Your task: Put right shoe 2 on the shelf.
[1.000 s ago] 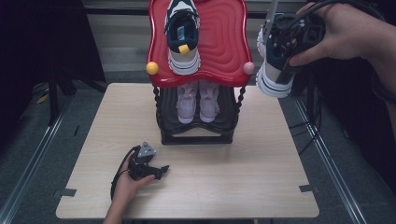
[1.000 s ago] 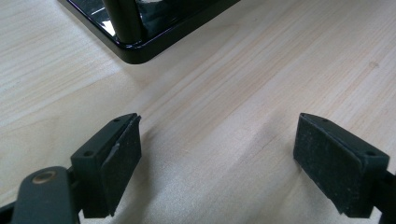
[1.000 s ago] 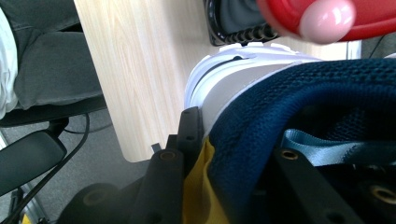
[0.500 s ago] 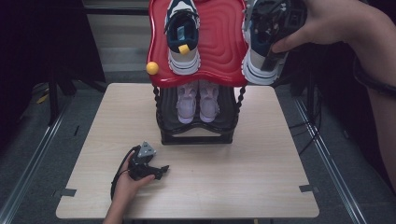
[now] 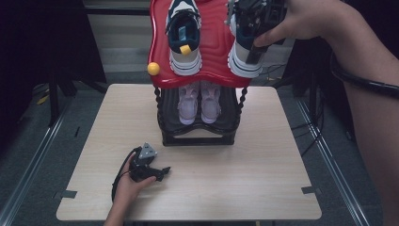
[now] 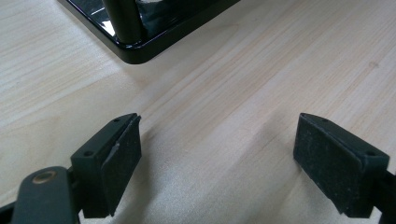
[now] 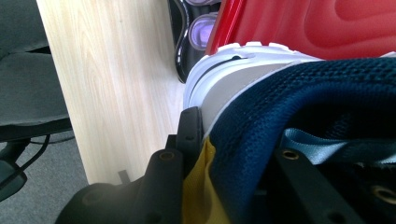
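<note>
Placing step: right hand-held gripper (image 5: 251, 28) clenched on sneaker (image 5: 244, 59), over red shelf (image 5: 214, 42) right side. Next: lower beside mate (image 5: 184, 40), release. Left hand-held gripper (image 5: 162, 173) released, on desk (image 5: 263, 155).

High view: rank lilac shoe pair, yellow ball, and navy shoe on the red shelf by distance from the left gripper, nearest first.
From the left gripper:
1. lilac shoe pair, lower black tier, just up-right.
2. yellow ball, red shelf's left corner.
3. navy shoe, atop the red shelf, farthest.
</note>
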A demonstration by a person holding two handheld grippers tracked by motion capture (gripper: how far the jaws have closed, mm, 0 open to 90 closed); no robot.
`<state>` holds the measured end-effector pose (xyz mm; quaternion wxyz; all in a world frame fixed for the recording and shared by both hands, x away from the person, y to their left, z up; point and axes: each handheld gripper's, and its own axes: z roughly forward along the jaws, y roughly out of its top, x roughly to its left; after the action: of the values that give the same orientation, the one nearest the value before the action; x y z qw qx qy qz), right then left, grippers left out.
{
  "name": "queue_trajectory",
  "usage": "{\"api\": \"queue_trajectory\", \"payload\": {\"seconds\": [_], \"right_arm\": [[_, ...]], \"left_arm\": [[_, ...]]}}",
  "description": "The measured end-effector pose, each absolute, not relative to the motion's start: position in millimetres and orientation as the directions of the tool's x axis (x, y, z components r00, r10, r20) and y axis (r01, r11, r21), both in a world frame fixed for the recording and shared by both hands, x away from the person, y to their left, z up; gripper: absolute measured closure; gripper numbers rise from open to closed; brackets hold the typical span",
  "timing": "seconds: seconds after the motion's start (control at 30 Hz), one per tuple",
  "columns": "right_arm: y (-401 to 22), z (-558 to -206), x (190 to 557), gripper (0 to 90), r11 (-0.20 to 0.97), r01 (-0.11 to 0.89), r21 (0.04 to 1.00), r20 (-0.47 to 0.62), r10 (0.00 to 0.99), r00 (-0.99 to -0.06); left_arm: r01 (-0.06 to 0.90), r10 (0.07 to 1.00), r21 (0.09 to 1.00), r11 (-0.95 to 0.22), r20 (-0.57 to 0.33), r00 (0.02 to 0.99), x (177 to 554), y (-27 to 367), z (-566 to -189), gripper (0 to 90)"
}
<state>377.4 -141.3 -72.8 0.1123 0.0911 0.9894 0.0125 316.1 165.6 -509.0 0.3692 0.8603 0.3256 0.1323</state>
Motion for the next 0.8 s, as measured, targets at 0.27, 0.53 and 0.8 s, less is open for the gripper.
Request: {"api": "queue_trajectory", "payload": {"seconds": [0.27, 0.53, 0.8], "right_arm": [[-131.3, -79.8, 387.4, 73.1, 0.985, 0.164, 0.045, -0.229, 0.170, -0.959], [-120.7, -87.8, 397.2, 72.7, 0.990, 0.135, 0.037, -0.246, 0.140, -0.959], [-110.9, -94.6, 406.9, 72.7, 0.993, 0.111, 0.031, -0.274, 0.115, -0.955]], "left_arm": [[0.462, 0.658, 0.721, -0.515, -0.013, 0.753, 316.1, 165.6, -509.0, 14.7], [0.459, 0.657, 0.721, -0.519, -0.007, 0.753, 316.1, 165.7, -508.8, 14.8], [0.458, 0.657, 0.721, -0.520, -0.005, 0.754, 316.2, 165.8, -508.7, 14.8]]}}
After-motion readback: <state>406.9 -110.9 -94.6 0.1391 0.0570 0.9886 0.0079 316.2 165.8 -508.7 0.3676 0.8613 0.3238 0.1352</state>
